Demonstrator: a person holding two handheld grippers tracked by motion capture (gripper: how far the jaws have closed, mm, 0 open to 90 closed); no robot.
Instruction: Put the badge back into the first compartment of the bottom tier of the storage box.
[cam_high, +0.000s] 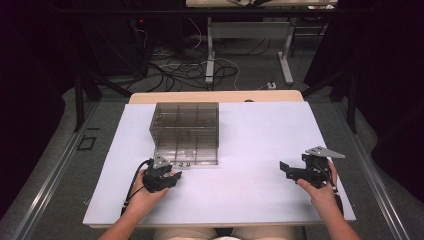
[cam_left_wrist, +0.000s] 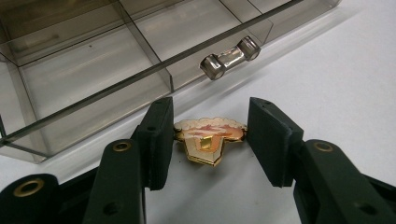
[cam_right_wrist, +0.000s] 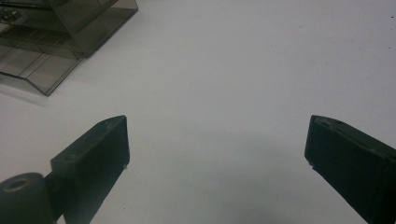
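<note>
Jaws of left gripper (cam_left_wrist: 208, 140): pinching a small enamel pin badge (cam_left_wrist: 209, 138) by its two side edges, on the tabletop (cam_high: 250, 140) near the front-left corner, just before the smoked plastic drawer box (cam_high: 186, 131). Badge: probably light, rigid, glossy, so slippery; side-edge hold suits. Right gripper (cam_right_wrist: 217, 144): jaws spread, holding nothing.

White-topped table (cam_high: 250, 145) with a wooden far edge carries a smoky clear drawer box (cam_high: 186, 131) left of centre, its lowest drawer pulled out, and a small gold-rimmed pin (cam_left_wrist: 209, 140) lying just before that drawer.
</note>
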